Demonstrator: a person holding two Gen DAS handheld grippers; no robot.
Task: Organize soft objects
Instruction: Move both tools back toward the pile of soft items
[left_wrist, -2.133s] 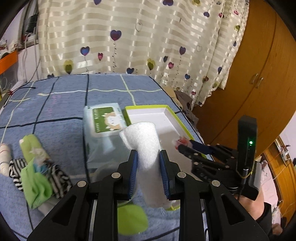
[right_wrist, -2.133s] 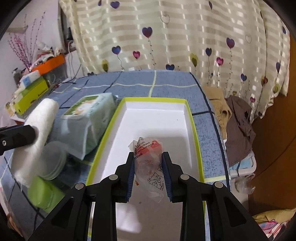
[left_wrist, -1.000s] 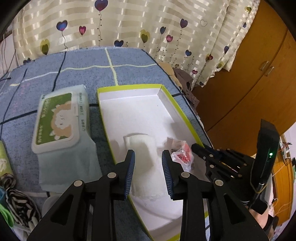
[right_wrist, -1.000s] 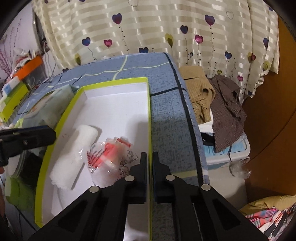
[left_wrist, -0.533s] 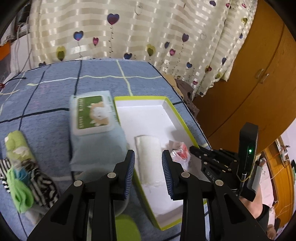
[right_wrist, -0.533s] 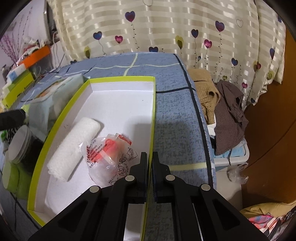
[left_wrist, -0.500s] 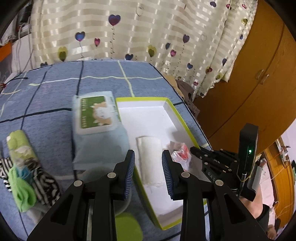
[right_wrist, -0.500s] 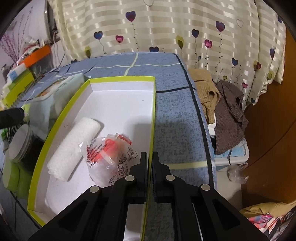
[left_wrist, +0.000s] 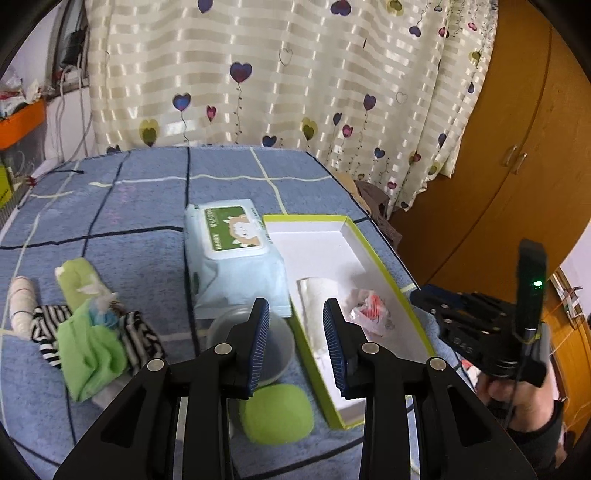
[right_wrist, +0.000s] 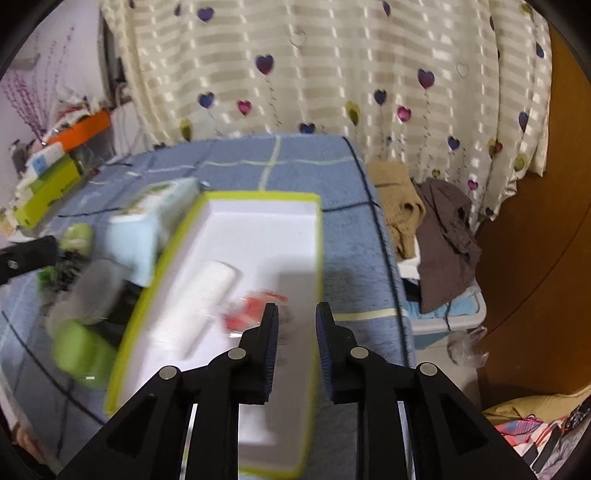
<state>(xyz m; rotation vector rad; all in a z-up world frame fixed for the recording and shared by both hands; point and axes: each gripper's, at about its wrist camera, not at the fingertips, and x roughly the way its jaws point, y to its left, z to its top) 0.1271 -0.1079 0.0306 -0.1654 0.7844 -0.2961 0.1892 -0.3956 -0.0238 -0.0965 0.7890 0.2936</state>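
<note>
A white tray with a yellow-green rim (left_wrist: 373, 254) (right_wrist: 317, 236) lies on the blue bed cover. In it lie a rolled white towel (left_wrist: 314, 299) (right_wrist: 199, 295) and a clear packet with red print (left_wrist: 369, 308) (right_wrist: 255, 308). My left gripper (left_wrist: 295, 325) is open and empty, above a clear round tub (left_wrist: 273, 343) beside the tray. My right gripper (right_wrist: 293, 328) is open and empty over the tray's near right part; it also shows in the left wrist view (left_wrist: 476, 325). A pile of green and striped socks (left_wrist: 92, 332) lies to the left.
A pack of wet wipes (left_wrist: 232, 251) lies left of the tray. A green pouch (left_wrist: 277, 413) lies by the tub. A white roll (left_wrist: 22, 306) is at the far left. Clothes (right_wrist: 428, 214) hang off the bed's right side. A wooden wardrobe (left_wrist: 517, 147) stands right.
Both grippers let go of the towel and the packet in the tray. The left gripper pulled back and up. The right gripper, shut half a second ago, has opened and is moving.
</note>
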